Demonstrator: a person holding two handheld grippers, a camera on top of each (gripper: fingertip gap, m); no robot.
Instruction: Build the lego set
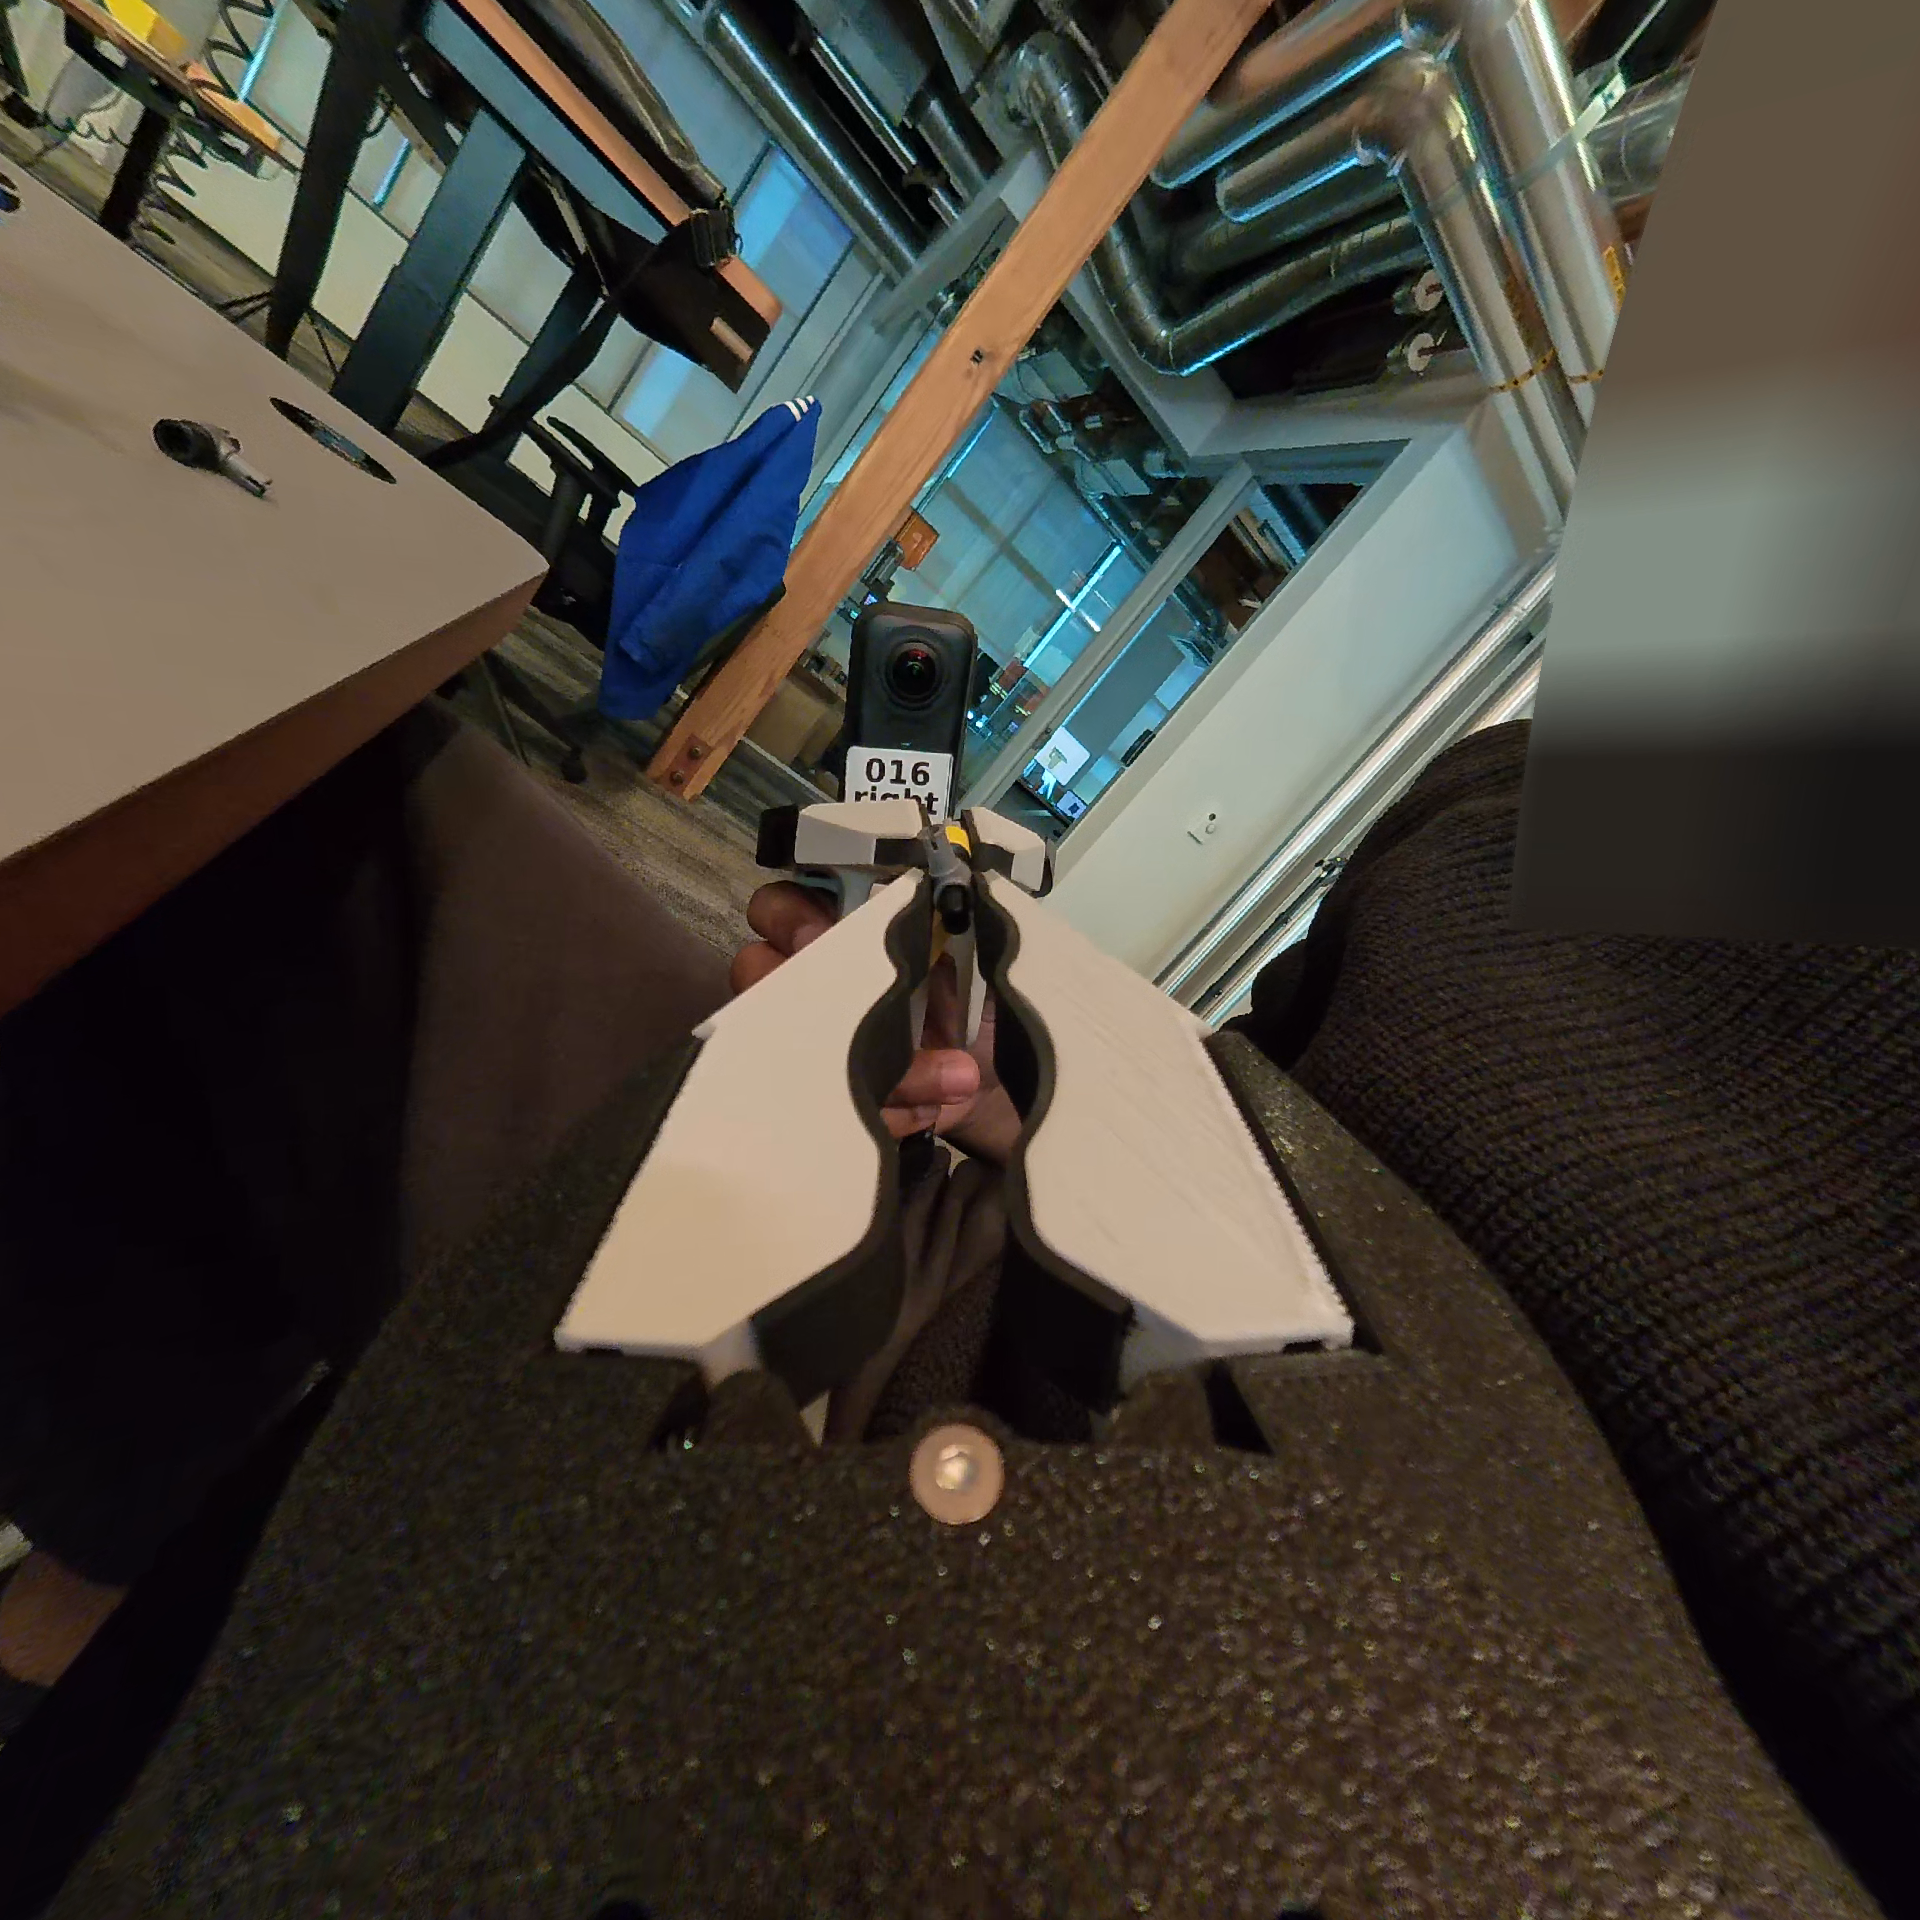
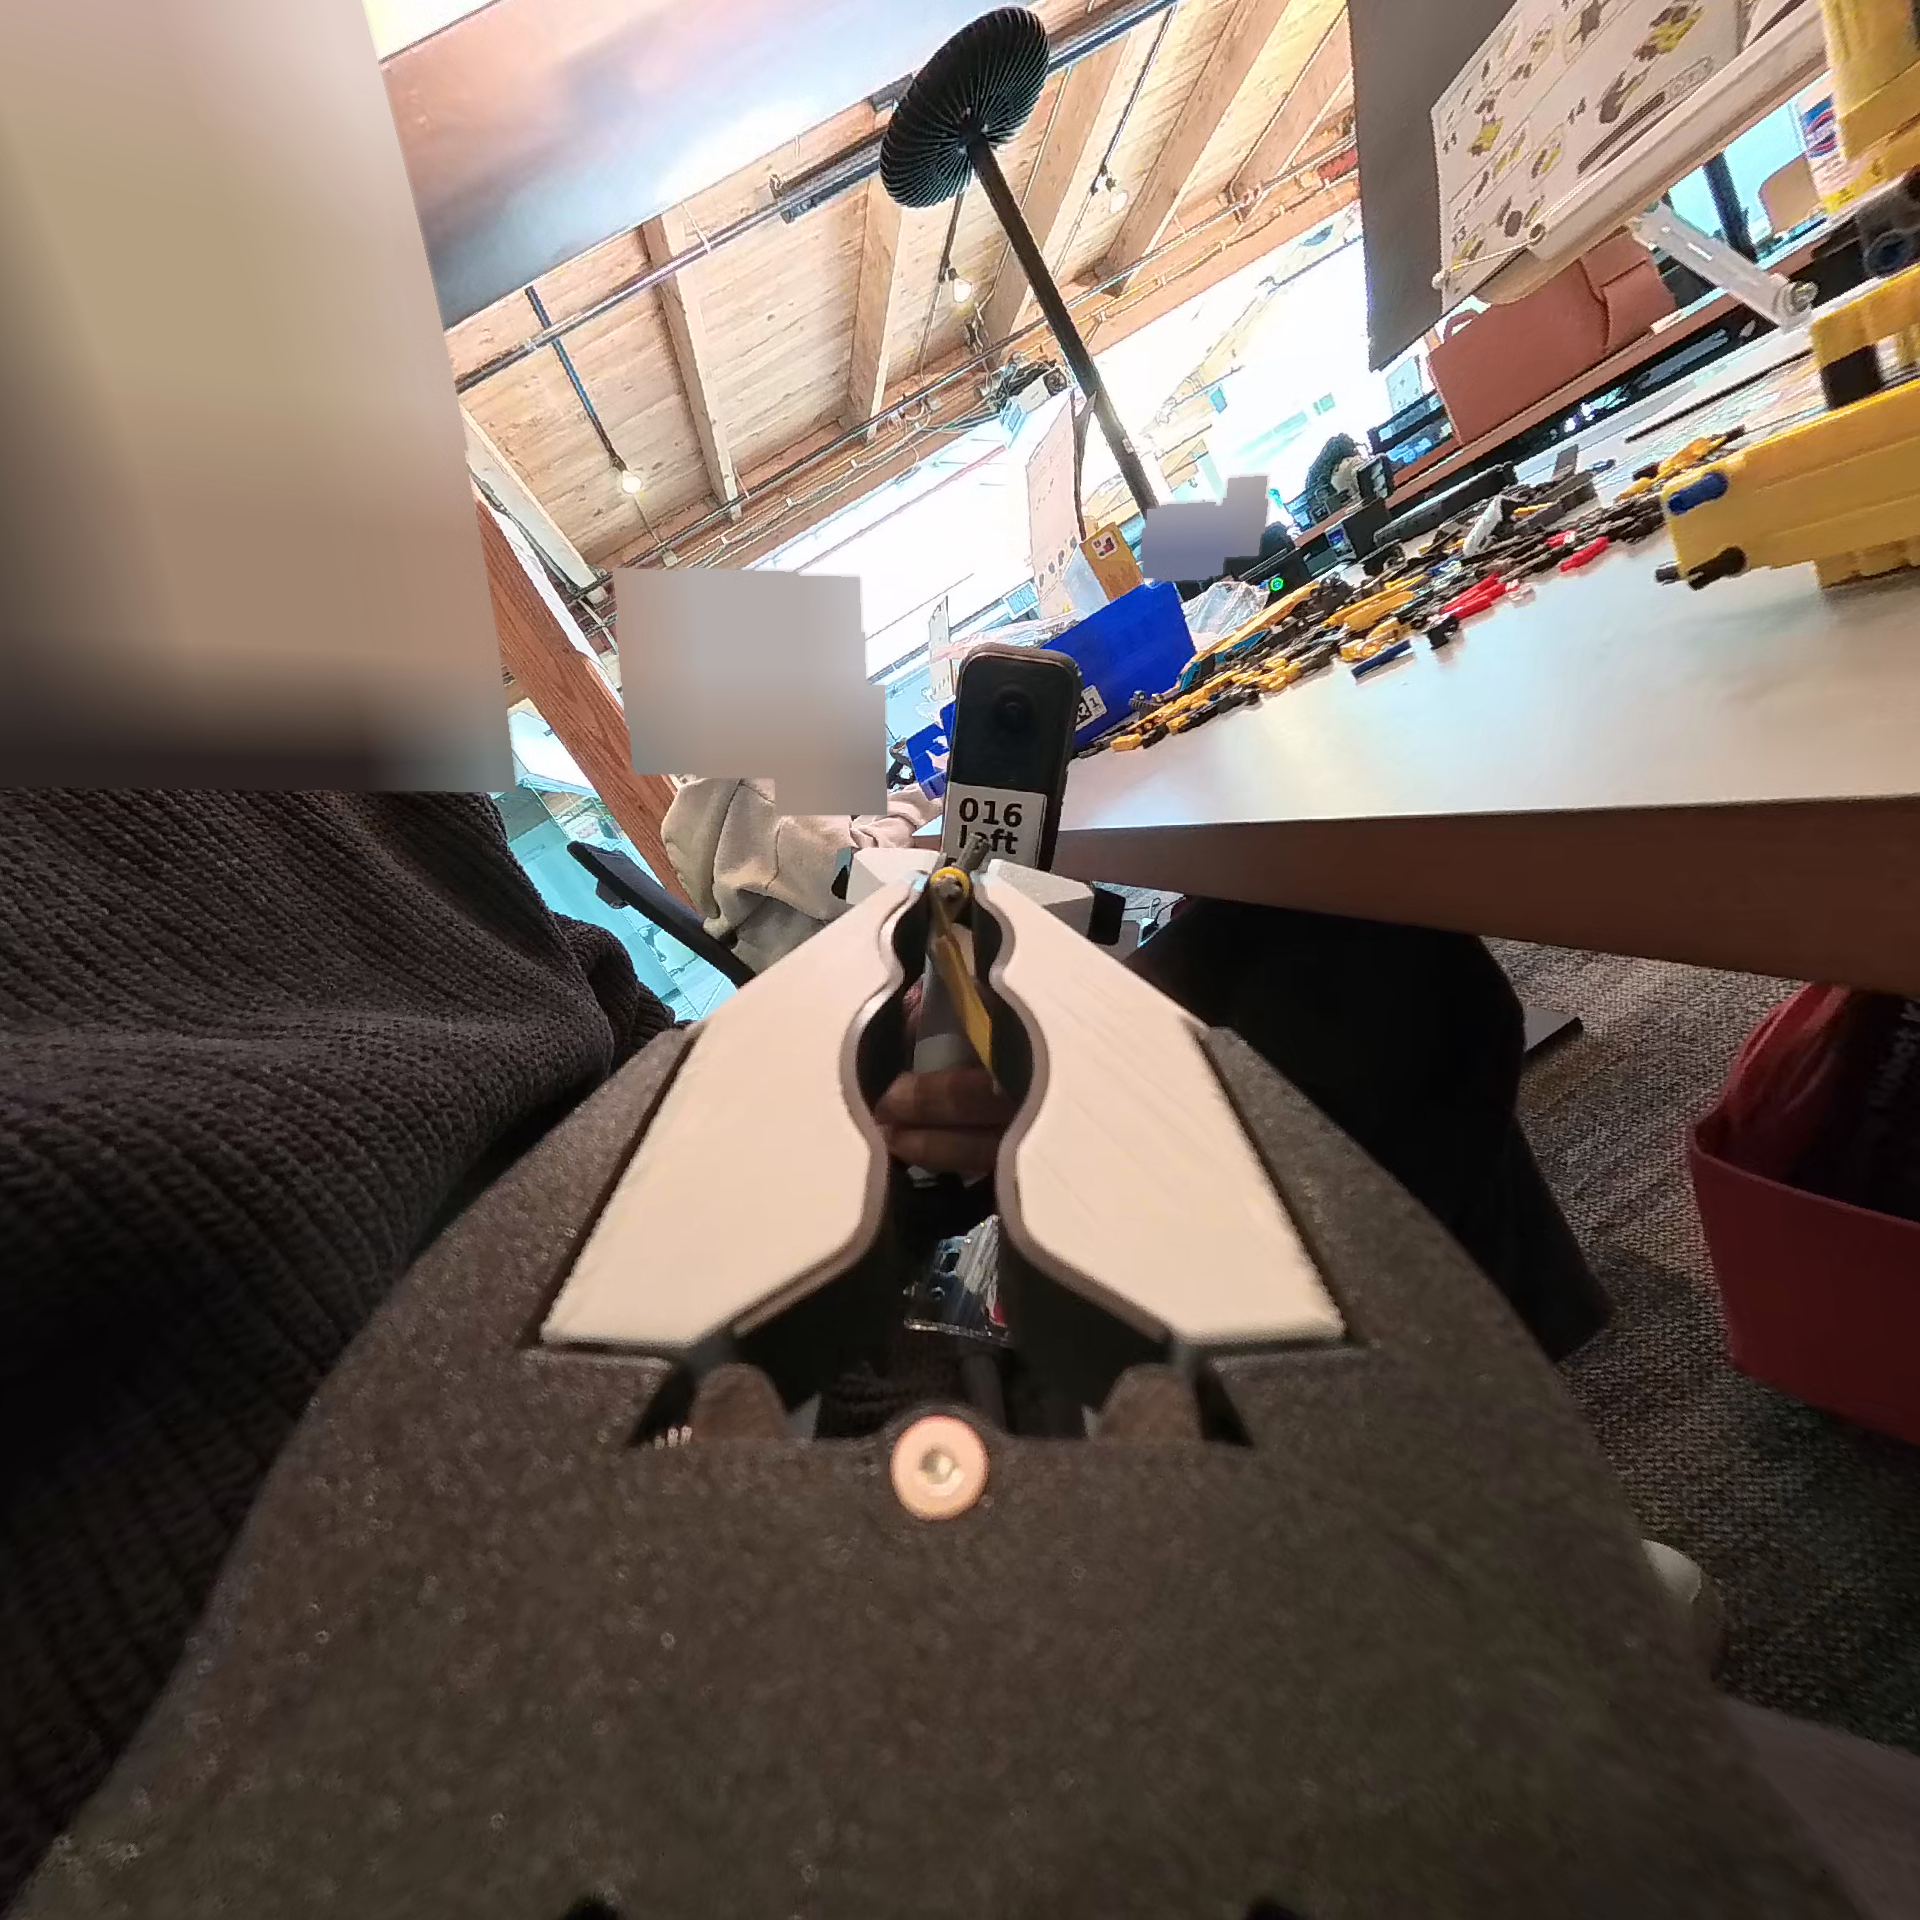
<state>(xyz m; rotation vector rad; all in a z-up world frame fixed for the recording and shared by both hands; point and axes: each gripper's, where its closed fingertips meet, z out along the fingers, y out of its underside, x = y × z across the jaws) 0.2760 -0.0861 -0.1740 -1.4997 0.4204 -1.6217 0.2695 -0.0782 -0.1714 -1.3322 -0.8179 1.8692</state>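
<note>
**Two claws meeting on one small part, below counter level**

Left claw (image 1: 951, 914): tips pinched on a small grey, black and yellow part (image 1: 954, 883). Right claw (image 2: 951, 899): tips closed on the same part (image 2: 951, 886), tip to tip. Behind: counter (image 2: 1558, 727) with scattered yellow and red pieces (image 2: 1351, 613); red bin (image 2: 1808, 1236) on carpet; blue jacket (image 1: 707, 561).

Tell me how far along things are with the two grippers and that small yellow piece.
Done: both grippers are closed tip to tip on one small yellow and grey piece, the left gripper from one side, the right gripper from the other, below the table edge. In hand: that shared grip. Left: loose yellow, black and red parts lie on the table, beside a partly built yellow model.
</note>
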